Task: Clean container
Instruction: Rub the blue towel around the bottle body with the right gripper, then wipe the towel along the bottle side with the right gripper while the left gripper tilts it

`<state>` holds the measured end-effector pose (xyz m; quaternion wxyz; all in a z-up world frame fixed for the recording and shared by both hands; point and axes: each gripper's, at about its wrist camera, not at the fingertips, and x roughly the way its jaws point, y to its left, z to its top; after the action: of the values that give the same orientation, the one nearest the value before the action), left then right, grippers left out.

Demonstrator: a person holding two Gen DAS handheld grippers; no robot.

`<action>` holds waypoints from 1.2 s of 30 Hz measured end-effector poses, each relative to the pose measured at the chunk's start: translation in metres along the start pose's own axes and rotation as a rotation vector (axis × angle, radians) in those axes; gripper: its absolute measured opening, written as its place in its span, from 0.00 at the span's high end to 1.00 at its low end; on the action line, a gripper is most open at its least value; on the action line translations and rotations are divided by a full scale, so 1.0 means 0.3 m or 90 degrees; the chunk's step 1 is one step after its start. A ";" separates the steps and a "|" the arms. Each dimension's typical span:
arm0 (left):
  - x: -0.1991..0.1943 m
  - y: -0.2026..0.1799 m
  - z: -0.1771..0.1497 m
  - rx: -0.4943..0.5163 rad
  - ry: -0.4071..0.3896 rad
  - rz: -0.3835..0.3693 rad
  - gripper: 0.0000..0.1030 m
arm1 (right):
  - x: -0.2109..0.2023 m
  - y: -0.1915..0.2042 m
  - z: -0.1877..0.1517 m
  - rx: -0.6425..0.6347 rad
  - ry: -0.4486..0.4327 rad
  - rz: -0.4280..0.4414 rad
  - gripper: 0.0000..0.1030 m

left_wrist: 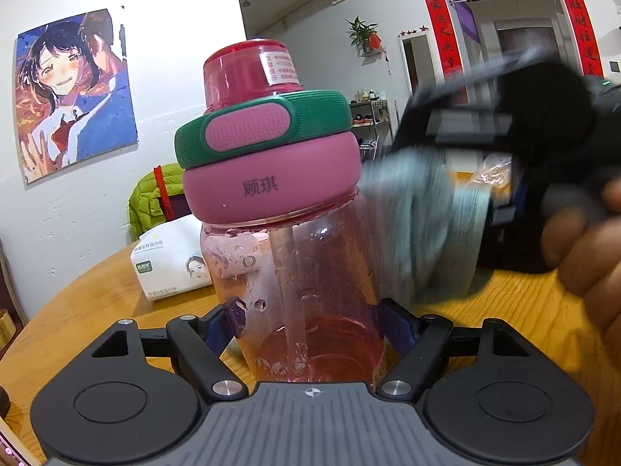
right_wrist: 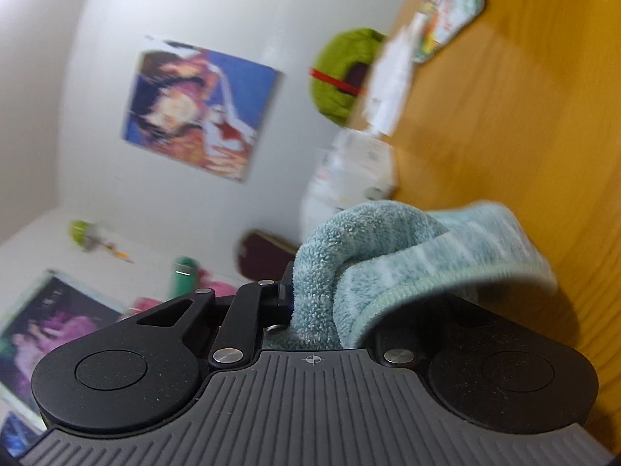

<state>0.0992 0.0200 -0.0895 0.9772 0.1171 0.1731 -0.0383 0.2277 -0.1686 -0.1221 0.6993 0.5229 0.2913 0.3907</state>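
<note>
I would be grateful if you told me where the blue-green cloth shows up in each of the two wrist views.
Left wrist view: the cloth is right of centre, blurred, against the side of the bottle, carried by the right gripper.
Right wrist view: it fills the lower centre-right, bunched between the fingers of the right gripper.
Shared landmark: the anime poster on the white wall.

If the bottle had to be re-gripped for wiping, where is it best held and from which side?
Hold the bottle low on its clear, straight-walled body, coming in level from the side, as the left claw has it now. The pink collar and green lid ring bulge wider and are rounded, so pads would likely slip there. A low grip also leaves the upper wall free for the cloth in the right claw.
</note>
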 end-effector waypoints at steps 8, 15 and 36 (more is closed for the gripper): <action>0.000 0.001 -0.001 0.000 0.000 -0.002 0.27 | 0.016 -0.028 -0.010 0.047 0.020 0.010 0.77; -0.003 0.000 -0.004 0.000 -0.001 -0.003 0.27 | 0.026 -0.010 -0.010 0.003 0.034 -0.086 0.77; -0.022 -0.042 0.003 0.019 0.022 0.036 0.15 | 0.055 0.013 -0.013 -0.062 0.042 -0.172 0.71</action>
<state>0.0920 0.0077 -0.0891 0.9729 0.1369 0.1862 -0.0108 0.2322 -0.1519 -0.1195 0.7603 0.4309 0.3625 0.3237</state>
